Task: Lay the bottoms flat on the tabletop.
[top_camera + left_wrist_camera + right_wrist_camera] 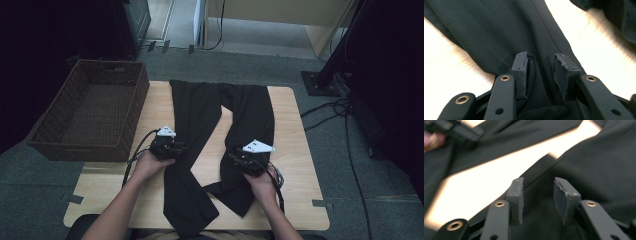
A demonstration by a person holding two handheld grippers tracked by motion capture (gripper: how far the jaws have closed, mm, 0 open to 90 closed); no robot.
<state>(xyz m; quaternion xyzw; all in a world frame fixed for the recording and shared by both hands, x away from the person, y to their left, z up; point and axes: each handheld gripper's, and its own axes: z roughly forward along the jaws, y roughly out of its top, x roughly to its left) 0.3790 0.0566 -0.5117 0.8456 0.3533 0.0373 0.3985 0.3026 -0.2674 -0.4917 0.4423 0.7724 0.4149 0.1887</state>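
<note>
1. High view: black trousers [220, 135] lie spread over the middle of the wooden table [295, 165], leg ends toward the near edge. The left gripper [167, 145] and right gripper [247, 160] each sit on a leg; a wicker basket [90, 112] is at the table's left edge.
2. Left gripper view: the left gripper [540, 66] has a fold of cloth bunched between its jaws, but whether it's actually pinched I can't tell.
3. Right gripper view: the right gripper [537, 190] hangs parted over the fabric, gripping nothing. Blurry though. If it closes shallow, I reckon the leg slips out when lifted.
</note>
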